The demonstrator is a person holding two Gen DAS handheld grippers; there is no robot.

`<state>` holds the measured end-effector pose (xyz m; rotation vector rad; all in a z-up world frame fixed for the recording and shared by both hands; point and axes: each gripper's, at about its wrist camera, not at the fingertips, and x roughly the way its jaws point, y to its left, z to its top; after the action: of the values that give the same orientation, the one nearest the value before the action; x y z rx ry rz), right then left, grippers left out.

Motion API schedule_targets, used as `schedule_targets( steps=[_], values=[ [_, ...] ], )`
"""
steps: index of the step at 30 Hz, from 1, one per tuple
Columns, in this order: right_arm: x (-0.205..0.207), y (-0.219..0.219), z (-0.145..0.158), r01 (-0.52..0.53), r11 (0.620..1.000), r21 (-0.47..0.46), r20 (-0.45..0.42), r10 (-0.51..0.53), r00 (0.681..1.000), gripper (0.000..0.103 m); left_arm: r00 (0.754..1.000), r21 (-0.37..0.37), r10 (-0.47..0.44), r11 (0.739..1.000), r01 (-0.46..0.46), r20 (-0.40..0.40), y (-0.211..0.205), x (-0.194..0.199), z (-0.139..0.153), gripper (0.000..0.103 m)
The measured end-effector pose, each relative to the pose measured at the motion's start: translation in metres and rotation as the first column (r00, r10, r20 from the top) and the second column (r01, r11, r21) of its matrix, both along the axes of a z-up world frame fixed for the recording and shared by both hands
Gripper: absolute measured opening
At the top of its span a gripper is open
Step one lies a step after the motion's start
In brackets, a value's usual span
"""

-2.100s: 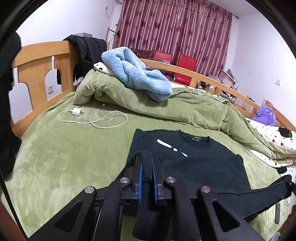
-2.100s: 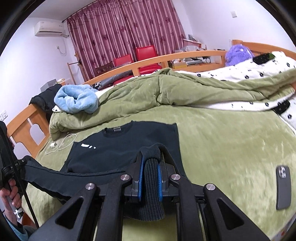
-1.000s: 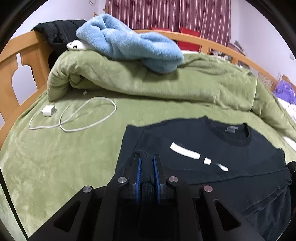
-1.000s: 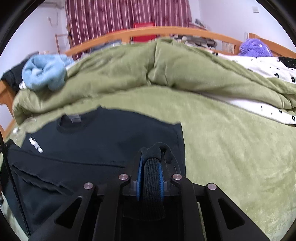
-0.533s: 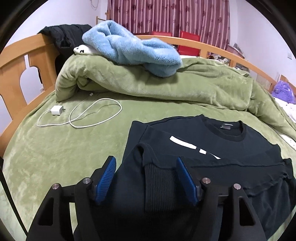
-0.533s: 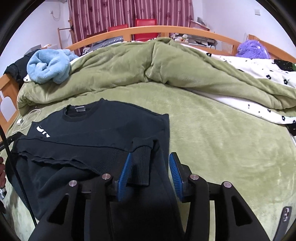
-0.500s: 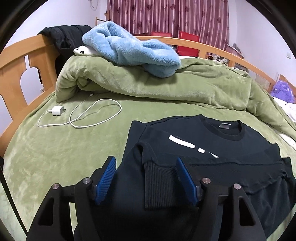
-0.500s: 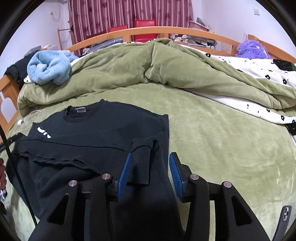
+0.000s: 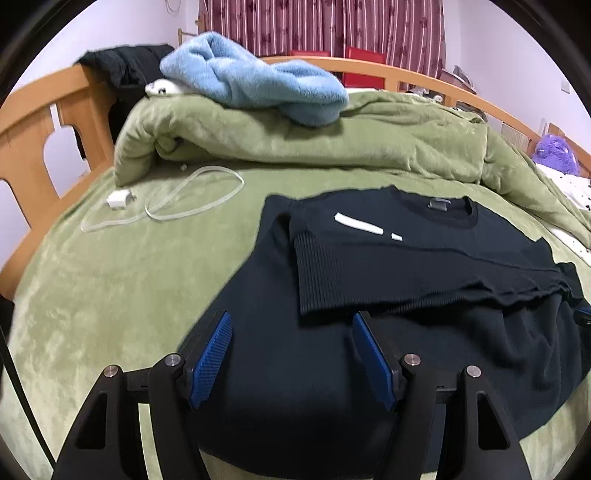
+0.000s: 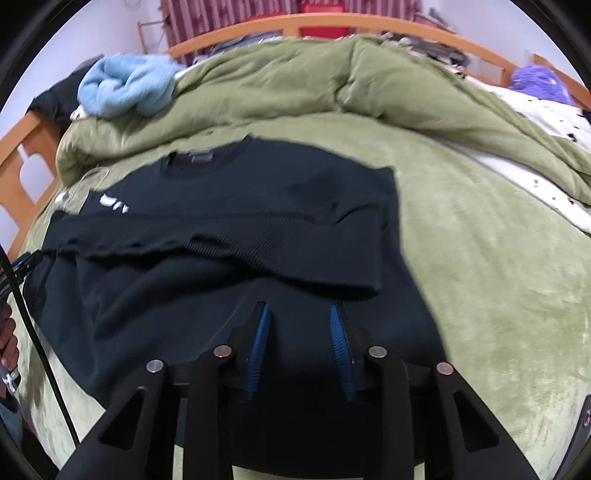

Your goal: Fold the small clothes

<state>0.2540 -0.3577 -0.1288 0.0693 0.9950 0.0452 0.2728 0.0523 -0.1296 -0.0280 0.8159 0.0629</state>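
Black sweater point(image 9: 424, 258) lies flat on the green bed blanket point(image 9: 129, 280), collar toward the bunched green duvet point(image 9: 303, 144). Bottom hem is folded up over the chest: ribbed hem band point(image 9: 321, 277) sits across the body, just under the white logo stripe point(image 9: 356, 223). Same fold in the right wrist view, sweater point(image 10: 258, 206) with the ribbed edge point(image 10: 273, 240) running across the middle and rumpled on the far left side.

Left gripper point(image 9: 291, 350): jaws released, wide apart, nothing between the blue pads point(image 9: 210, 356). It hovers over the near part of the sweater, just short of the ribbed band.

Right gripper point(image 10: 299, 343): jaws released too, narrower gap than the left, empty. It sits over the sweater's near edge, behind the folded hem. Cannot tell whether either gripper's fingers touch the fabric.

Other stuff: light blue fleece point(image 9: 255, 88) piled on top of the duvet, also visible in the right view point(image 10: 125, 88). White charger and cable point(image 9: 166, 203) on the blanket left of the sweater, apart from it. Wooden bed frame point(image 9: 40, 122) at left with dark clothing point(image 9: 125, 70) draped over it. Purple plush point(image 9: 557, 158) far right. Maroon curtains point(image 9: 325, 26) and red chairs point(image 9: 365, 53) behind the bed. Right view is motion-blurred.
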Motion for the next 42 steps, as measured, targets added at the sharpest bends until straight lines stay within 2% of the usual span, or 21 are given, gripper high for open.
schedule_targets(
  steps=[5, 10, 13, 19, 22, 26, 29, 34, 42],
  values=[
    [0.005, 0.004, -0.013, 0.003, 1.0, 0.002, -0.02, -0.003, 1.0, 0.033, 0.998, -0.03, -0.04, 0.999, 0.038, -0.046, -0.002, 0.011, -0.011, 0.066],
    [0.019, 0.003, -0.019, 0.013, 1.0, -0.009, -0.018, -0.013, 1.0, 0.033, 0.996, 0.035, -0.046, 0.998, 0.049, -0.077, -0.016, 0.028, -0.024, 0.066],
    [0.032, 0.001, -0.02, 0.016, 1.0, -0.015, -0.022, -0.016, 1.0, 0.033, 0.997, 0.02, -0.049, 0.999, 0.05, -0.061, -0.017, 0.034, -0.021, 0.066],
    [0.058, -0.006, -0.006, 0.042, 0.999, -0.017, 0.026, -0.042, 0.999, 0.033, 0.999, -0.022, -0.045, 0.999, 0.045, 0.002, -0.011, 0.051, -0.004, 0.066],
    [0.075, -0.012, 0.001, 0.061, 0.998, -0.002, 0.05, -0.061, 0.997, 0.033, 1.0, -0.033, -0.029, 0.999, 0.029, 0.003, -0.009, 0.069, 0.001, 0.066],
    [0.086, -0.026, 0.006, 0.136, 0.991, 0.014, 0.099, -0.137, 0.986, 0.033, 1.0, -0.072, -0.008, 0.997, 0.01, 0.018, -0.004, 0.08, 0.003, 0.066],
    [0.084, -0.036, 0.009, 0.163, 0.986, 0.018, 0.133, -0.164, 0.977, 0.033, 0.999, -0.065, 0.002, 0.998, 0.001, 0.043, -0.001, 0.082, 0.001, 0.066],
    [0.087, -0.039, 0.001, 0.167, 0.986, 0.005, 0.099, -0.167, 0.981, 0.033, 0.999, -0.13, 0.041, 0.991, -0.04, 0.004, 0.007, 0.091, -0.003, 0.066],
    [0.071, -0.028, -0.005, 0.132, 0.99, -0.05, 0.046, -0.13, 0.991, 0.033, 0.999, -0.085, 0.043, 0.995, -0.044, -0.012, -0.001, 0.077, 0.002, 0.066]
  ],
)
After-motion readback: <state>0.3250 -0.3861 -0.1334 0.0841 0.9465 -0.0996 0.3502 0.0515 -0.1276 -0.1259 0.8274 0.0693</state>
